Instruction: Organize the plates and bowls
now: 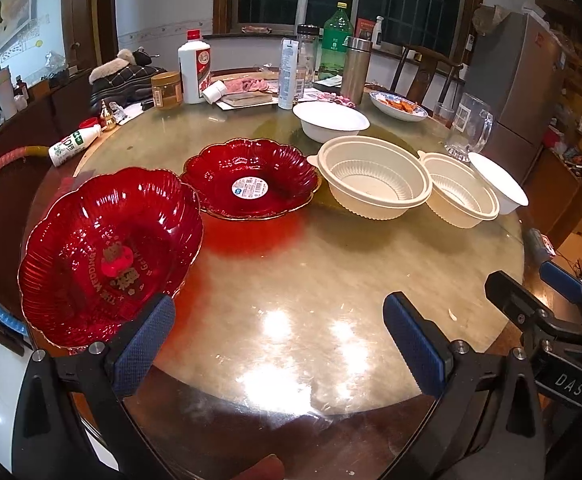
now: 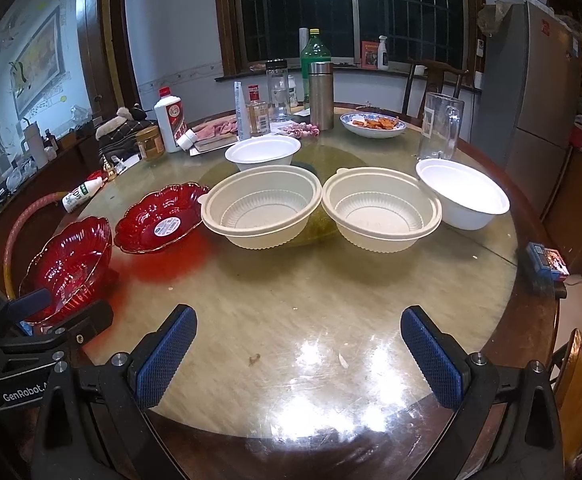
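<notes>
Grippers both gape empty: left gripper [image 1: 279,344] beside the tilted near-left red plate [image 1: 107,256], right gripper [image 2: 299,354] short of two cream bowls [image 2: 263,208] mid-table; suggest pinching the plate's rim squarely, then nesting it on the labelled red plate [image 1: 251,180].

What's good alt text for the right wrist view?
Open right gripper hovers over a round glass-topped table, facing two cream ribbed bowls side by side, white bowls behind and right, two red scalloped plates at left.
</notes>
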Demonstrator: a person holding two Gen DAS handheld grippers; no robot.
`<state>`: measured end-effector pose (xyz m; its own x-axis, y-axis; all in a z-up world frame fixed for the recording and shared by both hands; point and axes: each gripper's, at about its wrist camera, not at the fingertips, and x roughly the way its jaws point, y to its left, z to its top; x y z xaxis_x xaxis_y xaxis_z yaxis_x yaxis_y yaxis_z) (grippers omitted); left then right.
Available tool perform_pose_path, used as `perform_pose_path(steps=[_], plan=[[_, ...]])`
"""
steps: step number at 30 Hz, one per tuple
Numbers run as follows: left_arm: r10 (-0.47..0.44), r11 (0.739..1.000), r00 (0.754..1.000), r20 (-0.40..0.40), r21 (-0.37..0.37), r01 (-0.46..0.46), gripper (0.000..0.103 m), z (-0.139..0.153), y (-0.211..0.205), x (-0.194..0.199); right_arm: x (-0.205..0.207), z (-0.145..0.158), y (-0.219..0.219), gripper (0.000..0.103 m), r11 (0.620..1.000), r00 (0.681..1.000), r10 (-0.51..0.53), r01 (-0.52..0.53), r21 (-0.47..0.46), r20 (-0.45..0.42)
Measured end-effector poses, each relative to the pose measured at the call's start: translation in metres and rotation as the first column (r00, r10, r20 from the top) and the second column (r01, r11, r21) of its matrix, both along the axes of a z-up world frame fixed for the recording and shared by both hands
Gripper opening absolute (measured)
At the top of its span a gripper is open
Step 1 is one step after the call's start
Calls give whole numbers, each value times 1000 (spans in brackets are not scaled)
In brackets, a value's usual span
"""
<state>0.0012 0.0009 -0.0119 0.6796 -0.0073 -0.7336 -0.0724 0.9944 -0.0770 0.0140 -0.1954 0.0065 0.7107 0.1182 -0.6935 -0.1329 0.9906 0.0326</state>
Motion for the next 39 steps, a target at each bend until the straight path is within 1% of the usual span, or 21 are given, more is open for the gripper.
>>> perform_pose_path(steps=[8,14,21,23,25,29,30,32,35,37,39], plan=[[6,1000,1000,4,-12,-6,103,-1,6,-1,0,-1,5,103,1000,1000,5,-5,-10,3],[3,1000,1000,7,-6,-3,103,-1,7,-3,-1,0,6,103,1000,1000,5,-5,-10,2],[-19,1000,999,26,-15,20,103,7,13,-14,-1,-1,5,103,1000,1000,3,-3,-6,4],[-24,999,999,31,-32,25,103,11,19,-19,-1,-1,4,103,1000,1000,6,-6,6,1],[-15,999,999,49,-51,18,103,16,34,-28,1,-2,3,103,998,999,23,-22,64,-27],[97,994,989,111,-70,-90,103,29,78,-48,12,-7,7,103,974,992,84,-63,216,-91],[139,988,982,131,-80,-130,103,32,95,-54,15,-8,12,103,967,989,104,-76,244,-104],[210,976,967,142,-84,-200,103,33,119,-59,21,-9,24,103,950,981,151,-110,292,-123],[321,946,941,111,-86,-312,103,27,158,-58,30,-11,48,103,923,962,222,-155,352,-158],[380,923,923,62,-93,-374,103,17,179,-54,38,-14,70,103,901,943,280,-193,388,-180],[418,903,909,11,-115,-414,103,6,197,-47,44,-18,88,103,886,929,313,-211,413,-197]])
